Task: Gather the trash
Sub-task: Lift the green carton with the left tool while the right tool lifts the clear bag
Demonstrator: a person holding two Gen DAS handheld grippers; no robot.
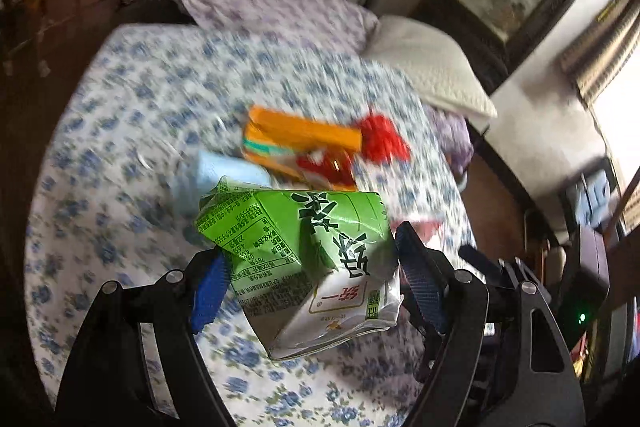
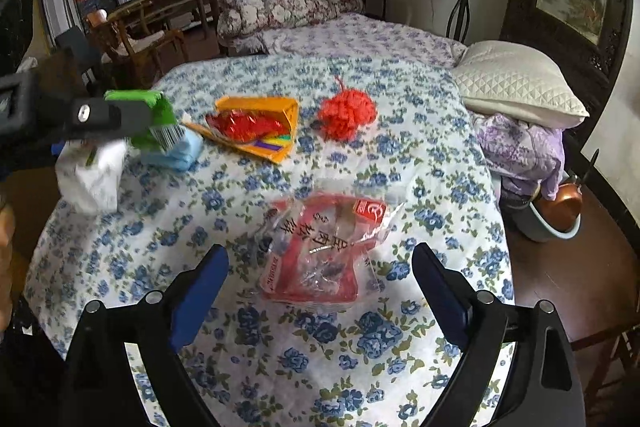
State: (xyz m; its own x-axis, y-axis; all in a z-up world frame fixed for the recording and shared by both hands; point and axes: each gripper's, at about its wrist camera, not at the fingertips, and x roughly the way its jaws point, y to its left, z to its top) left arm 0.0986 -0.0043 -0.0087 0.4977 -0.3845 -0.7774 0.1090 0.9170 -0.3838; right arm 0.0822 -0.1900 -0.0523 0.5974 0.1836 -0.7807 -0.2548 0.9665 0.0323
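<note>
My left gripper [image 1: 310,259] is shut on a green and white drink carton [image 1: 304,259] and holds it above the flowered bed cover [image 1: 120,147]. The carton also shows at the left of the right wrist view [image 2: 132,131], in the left gripper. My right gripper [image 2: 320,275] is open and empty, just above a crumpled red and clear plastic wrapper [image 2: 320,247] that lies on the bed between its fingers. Farther back lie an orange box with colourful packets [image 2: 260,127], a red yarn ball [image 2: 348,115] and a light blue pack [image 2: 176,151].
A white pillow [image 2: 516,87] and a purple bundle [image 2: 524,151] lie at the bed's right edge. A basin with a copper pot [image 2: 556,211] stands on the floor to the right. A folded quilt [image 2: 288,7] and wooden chairs [image 2: 132,39] are at the back.
</note>
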